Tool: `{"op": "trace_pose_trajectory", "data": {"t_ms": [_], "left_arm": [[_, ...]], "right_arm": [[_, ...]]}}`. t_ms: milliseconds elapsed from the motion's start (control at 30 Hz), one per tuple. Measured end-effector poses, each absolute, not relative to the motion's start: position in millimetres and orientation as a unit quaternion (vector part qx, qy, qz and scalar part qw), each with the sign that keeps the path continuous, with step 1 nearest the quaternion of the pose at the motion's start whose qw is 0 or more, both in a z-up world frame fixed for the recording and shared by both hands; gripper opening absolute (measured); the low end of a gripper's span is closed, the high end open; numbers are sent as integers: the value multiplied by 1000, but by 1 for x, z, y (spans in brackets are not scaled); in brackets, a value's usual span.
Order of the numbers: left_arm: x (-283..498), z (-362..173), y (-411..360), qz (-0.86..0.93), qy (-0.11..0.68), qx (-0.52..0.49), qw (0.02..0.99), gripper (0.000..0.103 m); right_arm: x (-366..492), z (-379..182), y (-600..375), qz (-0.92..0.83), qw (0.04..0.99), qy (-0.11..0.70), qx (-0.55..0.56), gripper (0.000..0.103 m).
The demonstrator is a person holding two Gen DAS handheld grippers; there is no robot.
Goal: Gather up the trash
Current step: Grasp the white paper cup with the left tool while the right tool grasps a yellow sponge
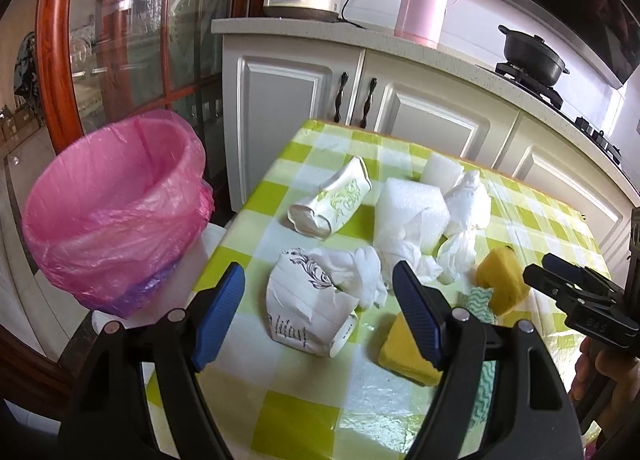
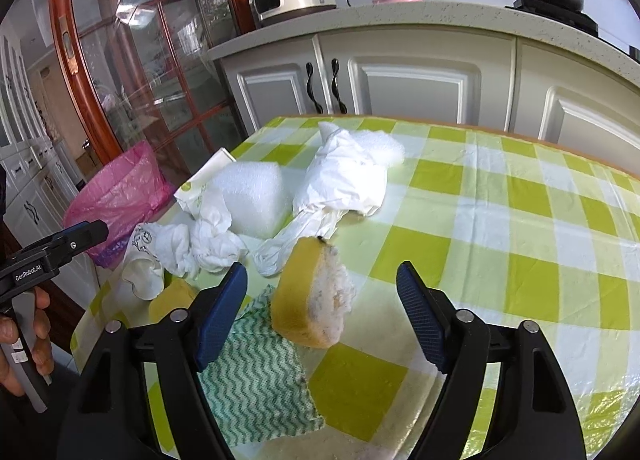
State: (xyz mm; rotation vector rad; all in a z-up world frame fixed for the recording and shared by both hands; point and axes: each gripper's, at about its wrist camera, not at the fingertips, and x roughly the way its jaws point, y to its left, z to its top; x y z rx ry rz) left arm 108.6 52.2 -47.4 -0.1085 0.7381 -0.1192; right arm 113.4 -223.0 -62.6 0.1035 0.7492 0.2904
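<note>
Left wrist view: your left gripper (image 1: pixel 318 292) hangs over the near-left part of the checked table (image 1: pixel 320 412), blue pads spread wide and gripping nothing. Between the pads lies a crushed paper cup with black print (image 1: pixel 304 312), with a crumpled white tissue (image 1: pixel 356 272) touching its far side. Farther off lies a second crushed cup with green print (image 1: pixel 332 202), tipped on its side. To its right is a heap of white foam sheet (image 1: pixel 408 204) and twisted white paper (image 1: pixel 466 216). One yellow sponge piece (image 1: pixel 404 356) sits partly behind your right-hand pad; another (image 1: pixel 502 280) lies farther right. The pink-lined trash bin (image 1: pixel 112 212) stands off the table's left edge, open and well apart from the litter. Your right gripper (image 1: pixel 548 272) pokes in from the right edge.

Right wrist view: your right gripper (image 2: pixel 322 292) is wide open too, empty-handed. A yellow sponge with a torn white face (image 2: pixel 308 296) stands between the pads, untouched by either. Under the left pad lies a green zigzag cloth (image 2: pixel 256 380). Beyond are the tissues (image 2: pixel 212 240), foam block (image 2: pixel 252 196) and wadded paper (image 2: pixel 344 180). The bin's pink liner (image 2: pixel 120 192) shows far left, past the table edge. Your left gripper (image 2: pixel 92 232) and the hand (image 2: pixel 24 344) holding it show at the left edge.
</note>
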Motion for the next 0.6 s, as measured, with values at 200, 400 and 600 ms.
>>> {"op": "trace_pose_trajectory", "data": {"t_ms": [200, 400, 600], "left_arm": [[117, -63, 51, -68, 380, -59, 920, 74], [128, -76, 49, -77, 397, -65, 912, 74], [134, -85, 48, -83, 409, -62, 906, 82]], "right_arm": [[122, -70, -215, 142, 912, 382, 45, 66], [128, -77, -208, 149, 904, 398, 38, 56], [132, -81, -205, 151, 900, 407, 35, 45]]}}
